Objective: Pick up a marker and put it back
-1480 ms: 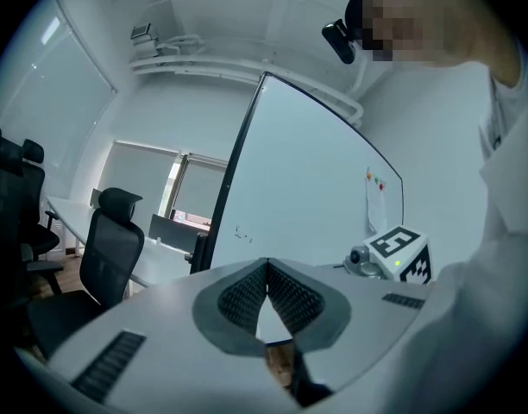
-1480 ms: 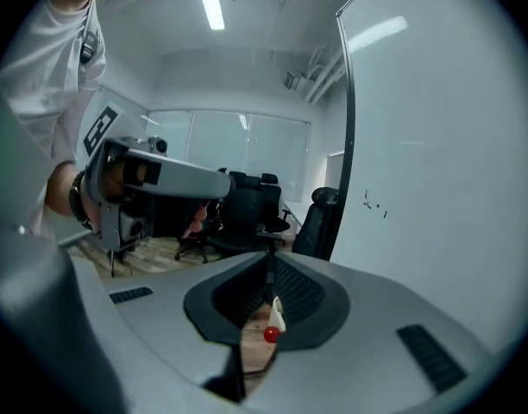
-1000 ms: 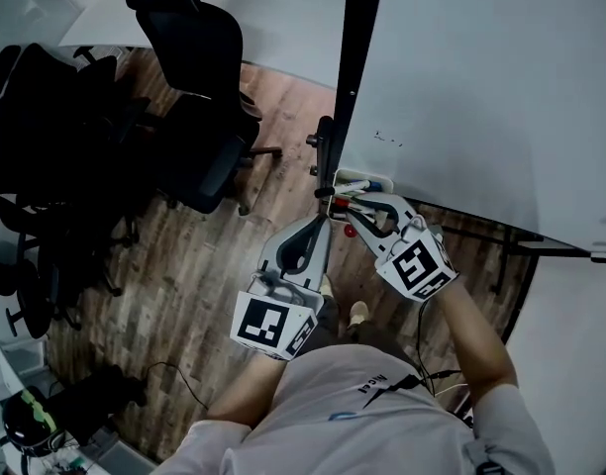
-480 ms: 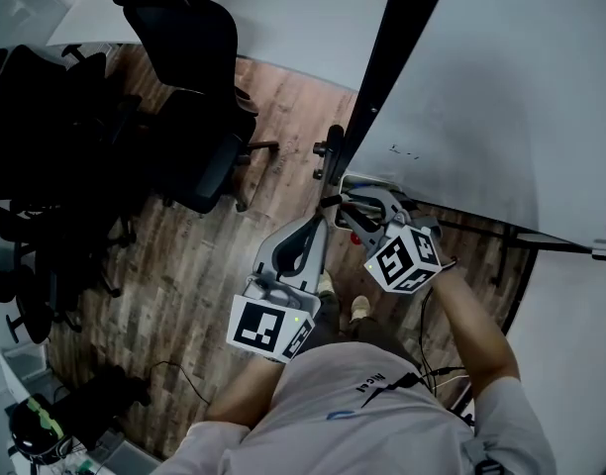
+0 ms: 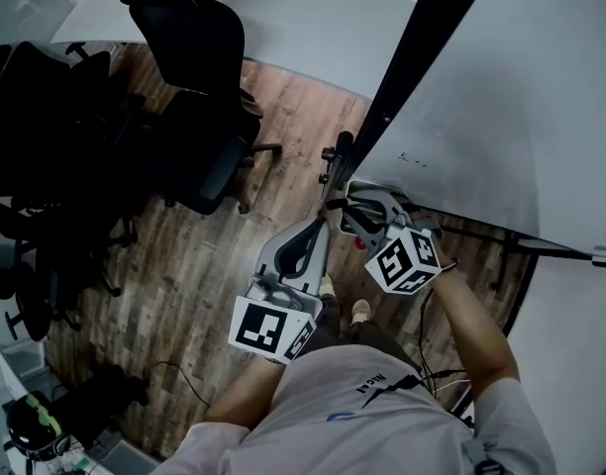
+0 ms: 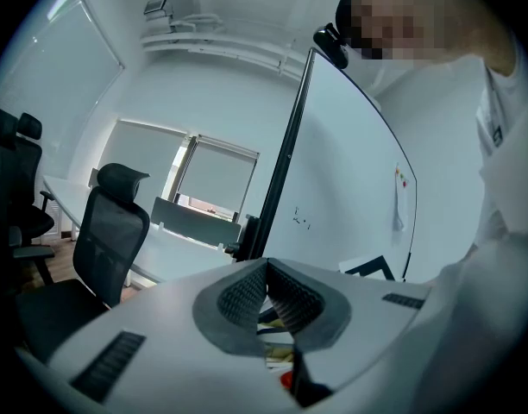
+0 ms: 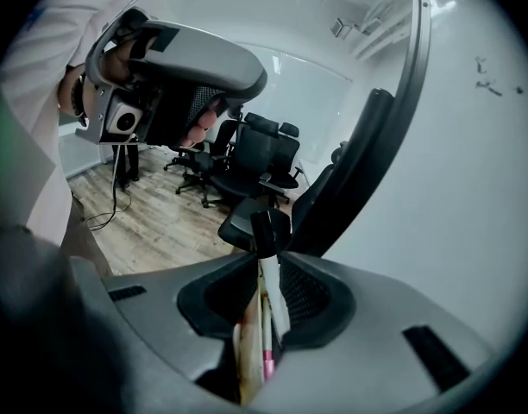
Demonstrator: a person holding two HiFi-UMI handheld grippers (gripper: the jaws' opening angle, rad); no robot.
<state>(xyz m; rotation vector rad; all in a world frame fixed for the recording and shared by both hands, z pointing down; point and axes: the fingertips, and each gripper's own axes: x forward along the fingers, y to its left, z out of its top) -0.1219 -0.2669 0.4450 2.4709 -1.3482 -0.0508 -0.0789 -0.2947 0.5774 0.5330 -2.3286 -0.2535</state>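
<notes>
R gripper (image 7: 269,255): fingers clamped on marker (image 7: 272,291), by whiteboard (image 5: 501,117) | L gripper (image 6: 267,263): fingers closed, empty

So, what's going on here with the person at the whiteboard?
A person stands at a whiteboard with a gripper in each hand. The right gripper is shut on a marker with a black cap, held near the board's lower edge. The left gripper is shut and empty, just beside it. The marker has not yet been put back.

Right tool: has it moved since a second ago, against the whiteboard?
Yes. The right tool, shut on a marker, has rolled and shifted slightly left toward the whiteboard's black frame.
</notes>
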